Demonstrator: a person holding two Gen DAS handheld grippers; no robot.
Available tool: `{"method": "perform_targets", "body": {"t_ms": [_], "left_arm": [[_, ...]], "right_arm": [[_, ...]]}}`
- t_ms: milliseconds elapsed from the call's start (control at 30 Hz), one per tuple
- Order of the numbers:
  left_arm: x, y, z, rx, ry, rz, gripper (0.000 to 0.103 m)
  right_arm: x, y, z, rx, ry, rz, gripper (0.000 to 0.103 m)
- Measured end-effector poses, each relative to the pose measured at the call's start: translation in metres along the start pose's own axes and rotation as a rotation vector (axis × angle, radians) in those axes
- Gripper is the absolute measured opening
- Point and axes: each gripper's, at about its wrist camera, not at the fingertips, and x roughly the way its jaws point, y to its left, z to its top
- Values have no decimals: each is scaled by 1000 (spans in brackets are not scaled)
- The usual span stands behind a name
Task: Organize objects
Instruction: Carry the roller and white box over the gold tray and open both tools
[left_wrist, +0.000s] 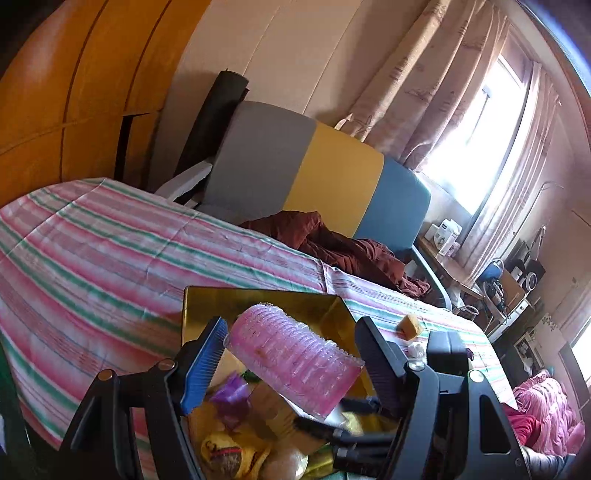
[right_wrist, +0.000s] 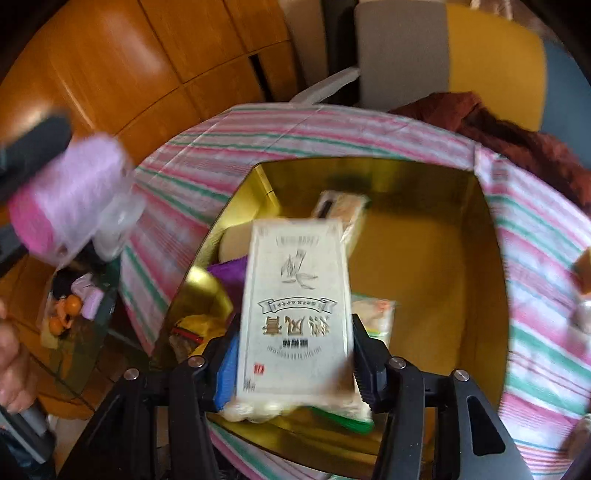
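A: So, starting at the right gripper: what are its two fingers doing?

B: They are pinched on the lower end of a white packet with printed characters, one pad on each long edge. The packet sticks out ahead of the fingers, face up to the camera, and hangs over the open gold box.

A: Why grip it at the end?

B: My guess is so the free end can go down into the box first, without the fingers knocking the walls. The box already holds several wrapped items along its left side, while the floor to the right is bare, so that looks like the likely spot.

A: And the left gripper?

B: It clamps a pink ribbed roll in clear wrap, crosswise between its pads. In its own view the roll sits just above the near part of the box; from the right wrist view it is off to the left, beyond the box edge and blurred.

A: Why hold it there?

B: Probably to keep it out of the way while the packet goes in, then follow.

A: Anything left outside?

B: On the striped cloth to the right of the box lie a small orange-brown block and something white just beside it, too small to identify.
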Motion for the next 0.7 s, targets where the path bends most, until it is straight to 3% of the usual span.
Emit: {"method": "perform_targets", "body": {"t_ms": [333, 433, 567, 700], "left_arm": [[30, -2, 17, -2, 19, 7, 73], [36, 0, 23, -32, 27, -10, 73], [43, -6, 28, -6, 34, -3, 73], [47, -10, 32, 5, 37, -7, 73]], "right_arm": [[-14, -9, -24, -6, 1, 23, 58], [-14, -4, -24, -38, -8, 21, 56], [-5, -4, -15, 15, -6, 89, 55], [4, 4, -10, -12, -5, 96, 57]]}}
